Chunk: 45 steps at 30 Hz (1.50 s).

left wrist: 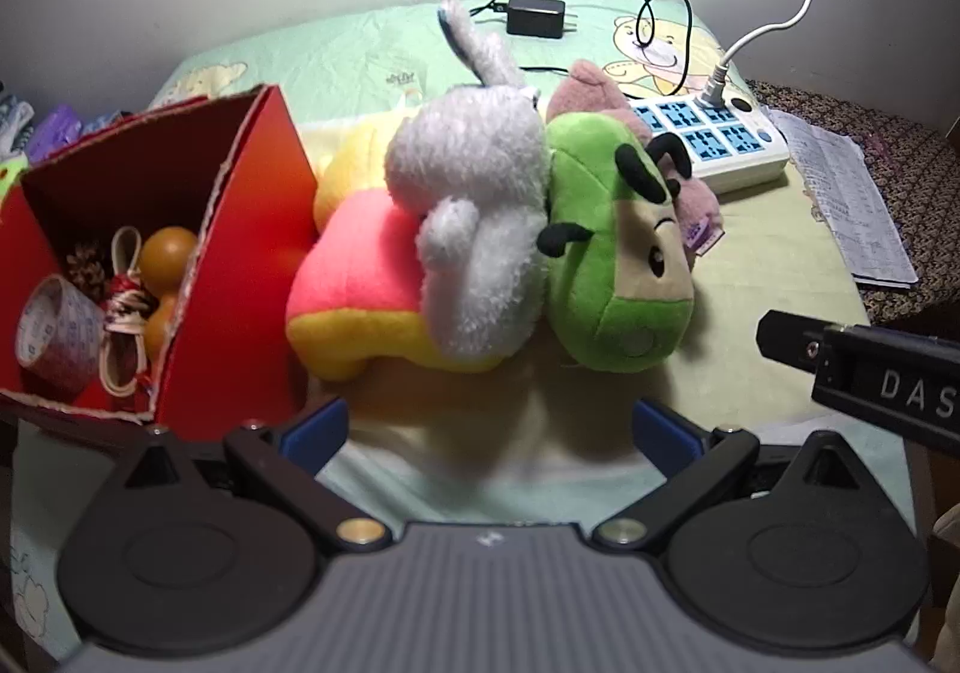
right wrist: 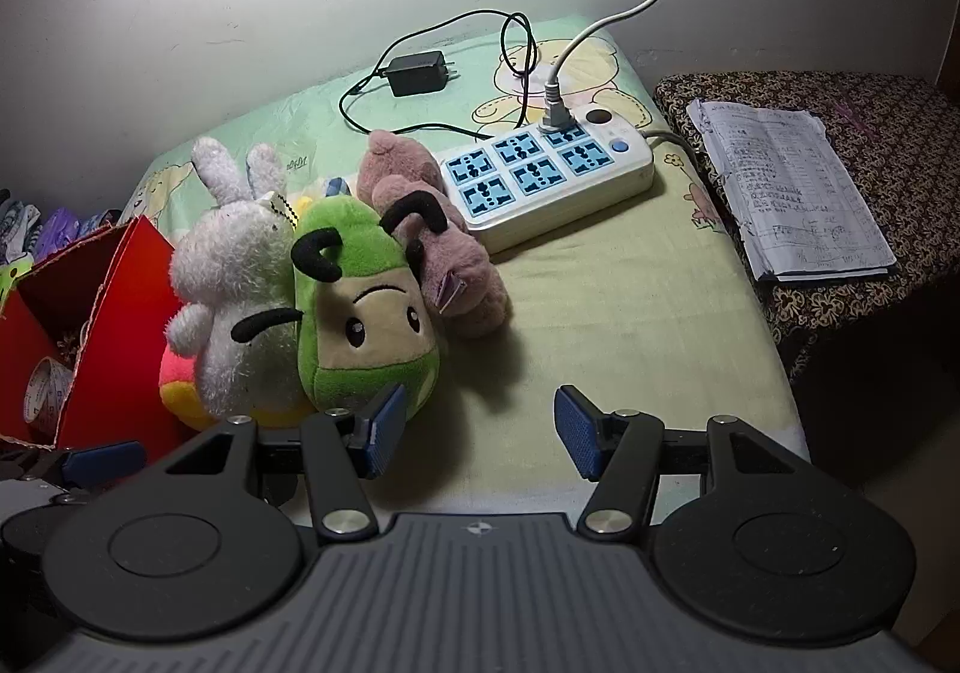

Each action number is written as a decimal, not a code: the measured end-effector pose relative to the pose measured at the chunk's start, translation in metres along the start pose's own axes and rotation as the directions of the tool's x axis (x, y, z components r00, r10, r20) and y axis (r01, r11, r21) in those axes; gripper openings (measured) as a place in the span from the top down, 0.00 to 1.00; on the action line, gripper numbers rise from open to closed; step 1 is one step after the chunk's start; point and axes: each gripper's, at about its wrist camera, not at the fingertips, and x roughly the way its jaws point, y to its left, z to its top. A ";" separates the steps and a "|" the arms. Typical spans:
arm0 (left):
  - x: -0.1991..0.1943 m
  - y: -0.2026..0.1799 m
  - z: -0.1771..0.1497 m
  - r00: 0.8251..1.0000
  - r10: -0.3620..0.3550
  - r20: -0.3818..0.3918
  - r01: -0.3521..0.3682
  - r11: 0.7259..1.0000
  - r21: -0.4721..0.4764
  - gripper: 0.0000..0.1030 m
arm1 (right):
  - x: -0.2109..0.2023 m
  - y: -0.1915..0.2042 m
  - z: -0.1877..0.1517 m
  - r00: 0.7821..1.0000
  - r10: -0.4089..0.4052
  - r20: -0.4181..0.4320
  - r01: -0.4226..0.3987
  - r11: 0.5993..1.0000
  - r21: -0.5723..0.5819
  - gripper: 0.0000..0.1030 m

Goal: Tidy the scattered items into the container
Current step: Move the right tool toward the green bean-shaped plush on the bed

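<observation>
1. My left gripper (left wrist: 489, 433) hangs over the bed sheet (left wrist: 750, 361) with its jaws spread wide and nothing between them.
2. My right gripper (right wrist: 477, 430) stands about half open, also empty; its left pad sits just in front of the green plush (right wrist: 360, 325).
3. The green plush lies pressed against the grey rabbit plush (left wrist: 474, 229), with a pink plush (right wrist: 444, 259) behind it and a pink-and-yellow plush (left wrist: 360, 301) under the rabbit.
4. The red box (left wrist: 240, 265) stands just left of the heap, touching the pink-and-yellow plush.
5. Inside the box lie a tape roll (left wrist: 54, 337), a cord bundle (left wrist: 126, 313) and orange balls (left wrist: 168, 256).
6. A power strip (right wrist: 546, 181) lies behind the toys.
</observation>
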 end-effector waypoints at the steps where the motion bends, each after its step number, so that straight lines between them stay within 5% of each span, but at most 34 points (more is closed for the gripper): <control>1: 0.000 -0.001 0.000 1.000 0.002 0.001 -0.002 1.000 0.003 0.02 | 0.001 -0.001 0.001 1.000 0.005 -0.002 -0.005 1.000 0.004 0.46; 11: 0.006 0.004 0.002 1.000 0.002 0.025 -0.001 0.999 -0.032 0.02 | 0.007 0.001 0.006 0.999 0.051 -0.016 -0.051 0.999 0.007 0.47; 45: 0.030 0.008 0.009 0.996 -0.024 -0.082 0.021 0.999 -0.036 0.02 | 0.024 -0.012 0.005 0.993 0.096 -0.066 -0.093 0.994 0.049 0.52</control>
